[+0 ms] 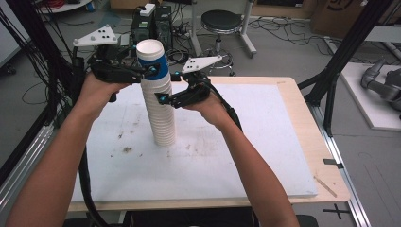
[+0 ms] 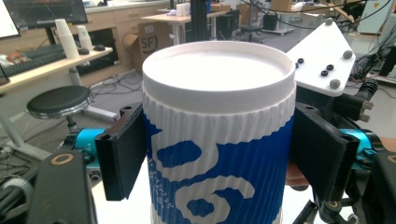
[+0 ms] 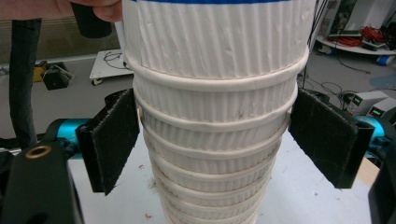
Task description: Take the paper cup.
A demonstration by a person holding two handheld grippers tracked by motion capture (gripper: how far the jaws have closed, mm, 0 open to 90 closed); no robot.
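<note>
A tall stack of white ribbed paper cups (image 1: 161, 116) stands upside down on the white board (image 1: 265, 142). Its topmost cup (image 1: 152, 60) carries a blue print (image 2: 219, 168). My left gripper (image 1: 150, 71) comes in from the left at the top of the stack, and both pads (image 2: 123, 154) press on the blue cup's sides. My right gripper (image 1: 163, 98) reaches in from the right lower down. In the right gripper view its pads (image 3: 114, 140) bear on the rims of the white cups (image 3: 215, 140) just under the blue one.
The board lies on a wooden table (image 1: 307, 118) with its edge close at the right. Small crumbs dot the board near the stack's foot (image 1: 126, 149). Black frame posts (image 1: 347, 47) rise at the right, and a round stool (image 1: 221, 21) stands beyond the table.
</note>
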